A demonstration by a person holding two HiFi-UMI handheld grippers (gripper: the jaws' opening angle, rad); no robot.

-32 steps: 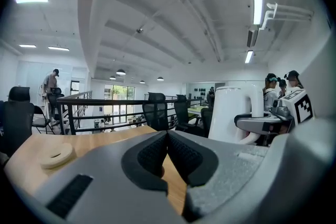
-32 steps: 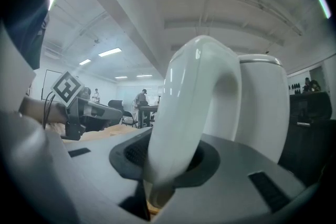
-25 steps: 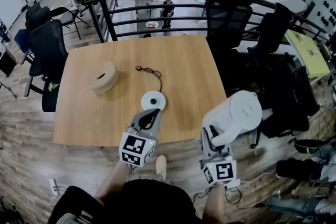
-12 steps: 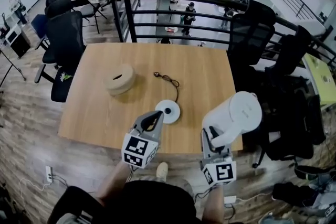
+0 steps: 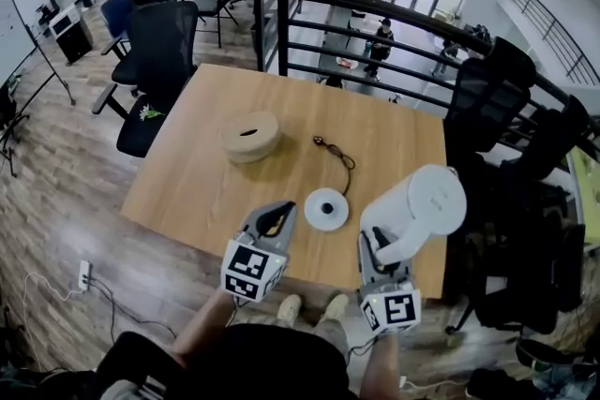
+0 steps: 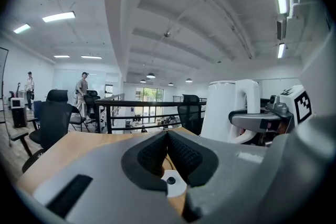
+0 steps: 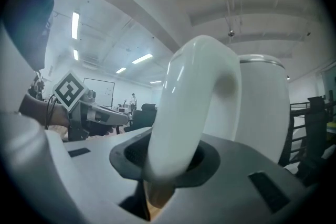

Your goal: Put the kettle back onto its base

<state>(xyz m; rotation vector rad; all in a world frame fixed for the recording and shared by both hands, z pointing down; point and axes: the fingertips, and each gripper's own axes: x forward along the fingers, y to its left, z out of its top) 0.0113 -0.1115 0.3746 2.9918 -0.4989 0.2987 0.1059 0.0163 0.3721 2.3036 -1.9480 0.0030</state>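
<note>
1. Head view. I find the kettle (image 5: 418, 209) off its base (image 5: 326, 209). The right gripper (image 5: 379, 244) carries it clear of the surface over the near right corner of the worktop (image 5: 202, 187). The base lies flat to the kettle's left, near it but apart, with its cord (image 5: 339, 156) trailing toward the far side. A ring-shaped roll (image 5: 250, 136) sits farther left, not involved. The left gripper (image 5: 277, 218) hangs just near and left of the base and holds nothing.

2. Left gripper view. The jaws are clenched tip to tip with nothing between them. The base (image 6: 171, 187) shows just below the tips. The kettle (image 6: 224, 108) stands to the right, upright, with its handle (image 6: 251, 107) turned toward the right gripper.

3. Right gripper view. The jaws grasp the kettle handle low on its loop, and the white body rises behind it.

4. Progress, as I judge it. The kettle is picked up and securely held. The carry to the left, the centring over the base and the set-down all remain, and none of these is done.

5. Orientation. The kettle's long axis runs close to vertical, lid up. The handle faces near, toward me. The spout appears to point far and right, though I cannot confirm this.
</note>
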